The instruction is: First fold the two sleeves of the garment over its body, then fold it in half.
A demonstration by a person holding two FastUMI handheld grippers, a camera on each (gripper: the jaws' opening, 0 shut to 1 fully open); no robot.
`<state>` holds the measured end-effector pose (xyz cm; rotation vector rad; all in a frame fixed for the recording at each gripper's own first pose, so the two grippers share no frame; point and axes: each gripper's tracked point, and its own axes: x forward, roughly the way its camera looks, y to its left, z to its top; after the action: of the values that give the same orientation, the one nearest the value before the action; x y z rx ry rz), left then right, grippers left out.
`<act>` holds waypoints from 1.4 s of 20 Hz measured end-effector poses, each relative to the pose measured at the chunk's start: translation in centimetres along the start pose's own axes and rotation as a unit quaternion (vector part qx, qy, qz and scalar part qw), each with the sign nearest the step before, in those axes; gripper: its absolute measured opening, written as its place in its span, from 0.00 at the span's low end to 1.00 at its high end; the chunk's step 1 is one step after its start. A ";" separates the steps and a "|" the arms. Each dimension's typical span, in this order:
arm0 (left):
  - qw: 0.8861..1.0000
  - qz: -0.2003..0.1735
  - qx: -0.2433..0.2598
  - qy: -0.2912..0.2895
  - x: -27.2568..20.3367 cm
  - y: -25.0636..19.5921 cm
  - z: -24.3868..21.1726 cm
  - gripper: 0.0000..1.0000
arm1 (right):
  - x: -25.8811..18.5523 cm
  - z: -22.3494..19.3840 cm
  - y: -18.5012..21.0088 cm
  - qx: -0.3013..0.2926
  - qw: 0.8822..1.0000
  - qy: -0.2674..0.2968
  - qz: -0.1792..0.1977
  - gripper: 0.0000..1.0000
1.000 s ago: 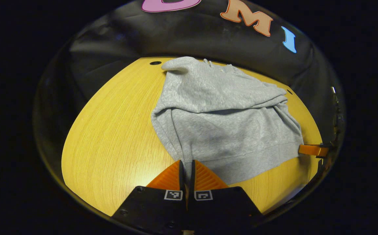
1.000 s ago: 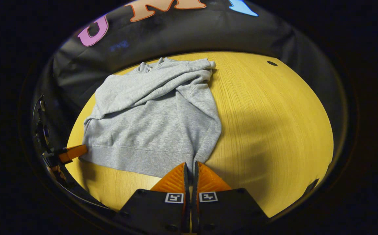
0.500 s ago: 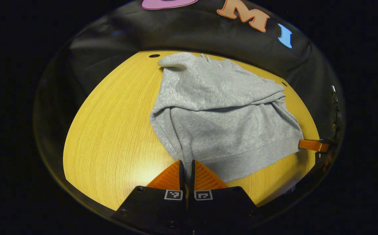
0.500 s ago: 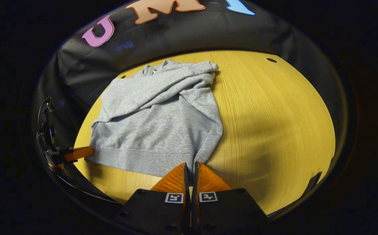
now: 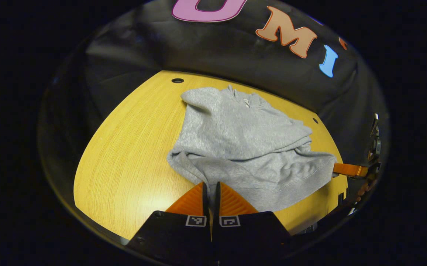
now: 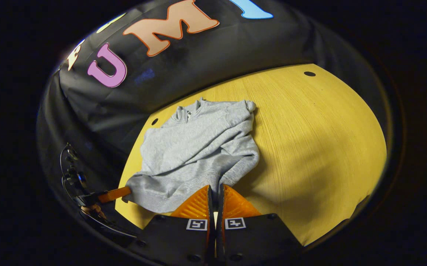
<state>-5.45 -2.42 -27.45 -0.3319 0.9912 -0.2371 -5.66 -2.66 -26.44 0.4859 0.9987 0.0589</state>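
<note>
Garment: the grey sweatshirt (image 5: pixel 246 147) lies on the yellow wooden counter (image 5: pixel 124 155), its collar toward the far edge by the booth wall and its hem toward the near edge.
Sleeves: both sleeves (image 6: pixel 198 142) already lie folded across the body, so I judge that the fold in half is the step in hand.
Left gripper (image 5: pixel 210 193): its fingers are clenched on the left corner of the hem; the cloth disappears between them.
Right gripper (image 6: pixel 214 195): its fingers are clenched on the right corner of the hem in the same way. In the left gripper view its tip (image 5: pixel 350 169) shows at the other hem corner, near the right edge of the counter.
Hem (image 5: pixel 272 188): it is raised from the counter and sags between the two grippers, with wrinkles behind it.
Risk 1: if one gripper travels faster than the other, the hem may land crooked over the collar.
Risk 2: the loose sleeves may slide off the body when the lower half is carried over them, because nothing holds them.
Risk 3: a thin grip at a corner may slip, and the hem would drop.
Around: small dark holes (image 5: pixel 177 80) in the counter near the far edge.
In the way: nothing lies between the hem and the collar (image 6: pixel 187 112).
</note>
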 end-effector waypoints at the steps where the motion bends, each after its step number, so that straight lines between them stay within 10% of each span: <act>1: 1.000 -0.005 -0.005 -0.006 -0.1 -0.1 0.8 0.00 | -0.1 0.7 0.2 0.010 1.000 -0.002 0.007 0.00; 11: 0.997 -0.028 -0.063 -0.040 1.7 0.3 8.3 0.00 | 1.6 7.9 1.2 0.089 0.995 -0.036 0.041 0.03; 22: 0.997 0.020 -0.078 0.018 9.4 2.7 10.0 0.00 | 10.4 9.4 -1.3 0.117 0.993 -0.003 -0.027 0.03; 27: 0.994 0.040 -0.095 0.025 10.7 3.1 10.9 0.06 | 11.6 10.5 -0.7 0.107 0.993 -0.015 -0.037 0.12; 28: 0.994 0.039 -0.100 0.015 10.8 3.1 11.6 0.08 | 11.7 11.6 0.0 0.103 0.994 -0.030 -0.027 0.27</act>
<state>10.25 -1.38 -31.18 -0.4715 1.0586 -0.0713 10.28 -3.74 -30.56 0.6453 0.9626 -0.1073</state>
